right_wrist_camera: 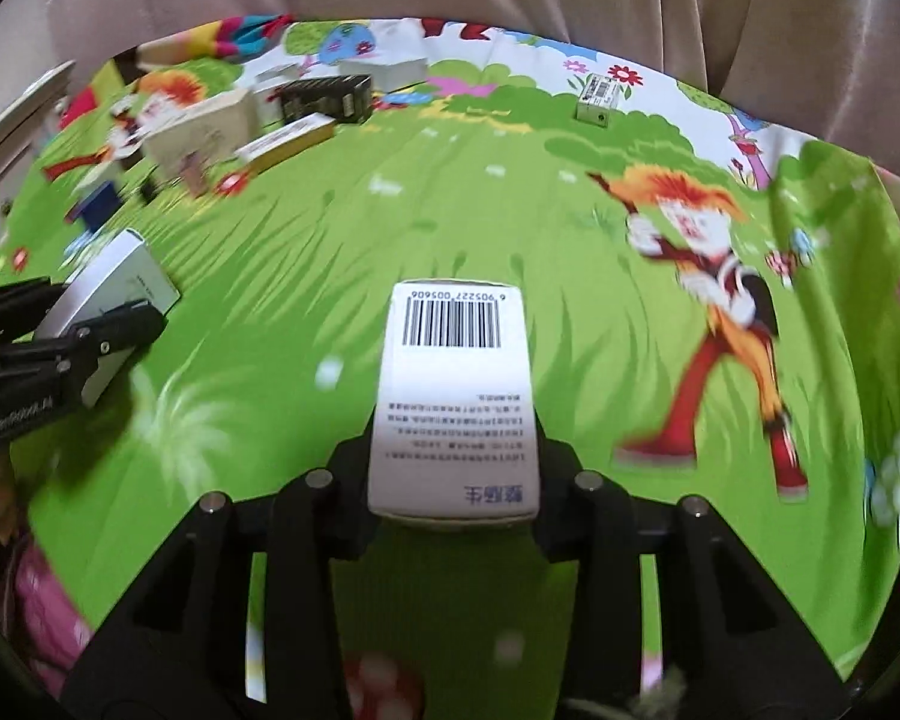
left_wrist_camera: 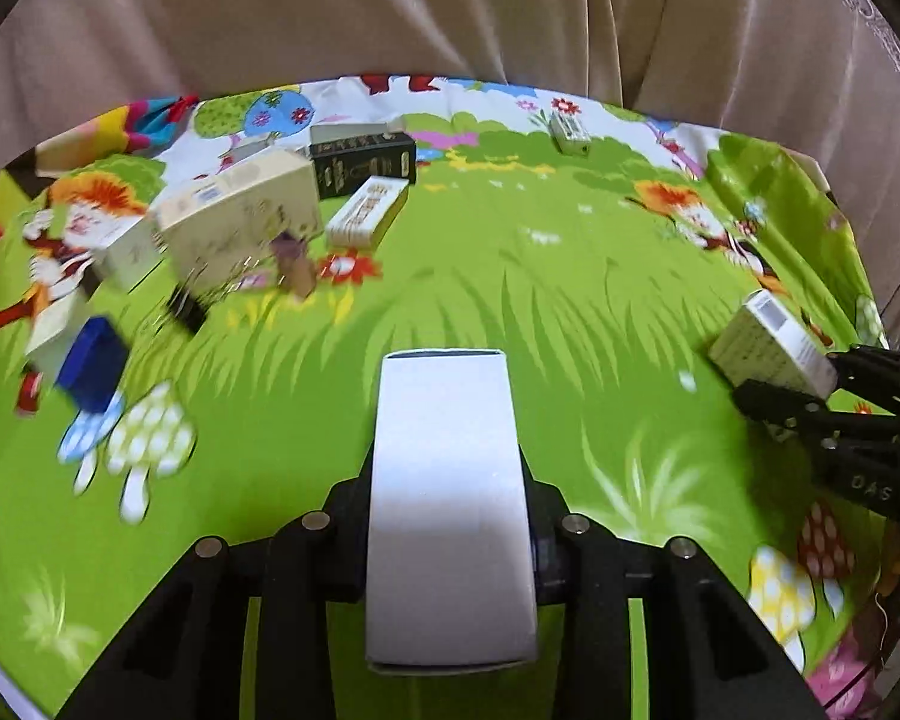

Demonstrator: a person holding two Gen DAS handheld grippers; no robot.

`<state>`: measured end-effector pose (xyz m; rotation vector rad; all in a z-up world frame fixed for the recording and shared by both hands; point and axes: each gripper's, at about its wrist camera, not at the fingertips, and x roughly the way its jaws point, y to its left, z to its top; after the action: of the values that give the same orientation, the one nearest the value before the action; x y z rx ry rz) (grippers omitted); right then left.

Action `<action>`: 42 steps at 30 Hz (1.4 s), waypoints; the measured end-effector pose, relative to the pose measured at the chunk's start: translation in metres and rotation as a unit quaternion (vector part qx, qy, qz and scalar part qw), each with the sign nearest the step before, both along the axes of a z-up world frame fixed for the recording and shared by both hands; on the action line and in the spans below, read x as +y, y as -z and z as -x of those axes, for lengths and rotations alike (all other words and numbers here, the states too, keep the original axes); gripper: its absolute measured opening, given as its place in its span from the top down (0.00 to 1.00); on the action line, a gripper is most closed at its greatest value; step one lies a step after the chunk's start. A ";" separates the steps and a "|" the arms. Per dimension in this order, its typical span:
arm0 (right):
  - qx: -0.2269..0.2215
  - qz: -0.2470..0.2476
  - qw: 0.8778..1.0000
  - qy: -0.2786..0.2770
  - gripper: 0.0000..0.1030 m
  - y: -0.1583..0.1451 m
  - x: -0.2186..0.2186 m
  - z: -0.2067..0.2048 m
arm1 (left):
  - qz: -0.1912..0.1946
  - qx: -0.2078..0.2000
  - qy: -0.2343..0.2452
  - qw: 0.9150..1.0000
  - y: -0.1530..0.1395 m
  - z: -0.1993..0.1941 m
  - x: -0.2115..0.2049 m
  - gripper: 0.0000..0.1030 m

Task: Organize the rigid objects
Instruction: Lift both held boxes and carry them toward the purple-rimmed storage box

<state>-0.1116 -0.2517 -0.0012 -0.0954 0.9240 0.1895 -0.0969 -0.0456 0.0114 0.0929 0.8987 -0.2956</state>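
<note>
**Transfer step: each gripper carries one box above the worktop.**

Left to right: the cluster of boxes (left_wrist_camera: pixel 282 204) stands at the far left of the cartoon-print cloth (left_wrist_camera: pixel 510 300), and this is the likely drop zone. Your left gripper (left_wrist_camera: pixel 450 516) has its fingers pinching a plain white box (left_wrist_camera: pixel 450 480), with no legible print. Your right gripper (right_wrist_camera: pixel 453 480) has its fingers pinching a white barcode box (right_wrist_camera: pixel 456 396); the digits read about 6 905227 005606, and the Chinese text is too blurred to read. One small box (right_wrist_camera: pixel 597 97) lies alone at the far edge. Next, judge an open gap beside the cluster, align each box, then release.
</note>
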 end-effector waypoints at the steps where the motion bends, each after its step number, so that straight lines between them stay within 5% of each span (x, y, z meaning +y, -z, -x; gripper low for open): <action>1: -0.005 -0.003 1.000 -0.001 0.58 -0.003 -0.001 0.005 | 0.008 0.000 -0.010 1.000 -0.006 0.004 0.004 0.64; 4: -0.081 -0.019 0.997 0.000 0.58 -0.036 0.000 0.028 | 0.028 -0.069 -0.040 0.996 -0.049 0.021 0.014 0.64; 6: -0.198 -0.030 0.980 0.001 0.58 -0.081 0.003 0.056 | 0.038 -0.158 -0.064 0.985 -0.092 0.043 0.020 0.64; 9: -0.346 -0.047 0.937 -0.001 0.58 -0.137 0.009 0.103 | 0.038 -0.279 -0.090 0.955 -0.150 0.083 0.024 0.64; 14: -0.453 -0.047 0.890 0.003 0.58 -0.177 0.024 0.149 | 0.042 -0.398 -0.132 0.907 -0.196 0.137 0.038 0.63; 15: -0.469 -0.049 0.882 0.003 0.58 -0.183 0.028 0.158 | 0.043 -0.405 -0.135 0.904 -0.199 0.142 0.040 0.63; 21: -0.487 -0.060 0.871 -0.014 0.58 -0.203 0.048 0.181 | 0.042 -0.413 -0.156 0.896 -0.207 0.169 0.061 0.63; 31: -0.477 -0.068 0.874 -0.058 0.58 -0.206 0.078 0.192 | 0.036 -0.390 -0.173 0.904 -0.191 0.194 0.097 0.63; 42: -0.424 -0.088 0.875 -0.216 0.58 -0.197 0.166 0.204 | 0.030 -0.309 -0.254 0.916 -0.153 0.222 0.164 0.63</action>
<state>-0.3157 -0.0853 0.1953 -0.1958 -0.0113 0.5933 -0.3192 0.1185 0.1640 -0.1033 0.2588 0.1949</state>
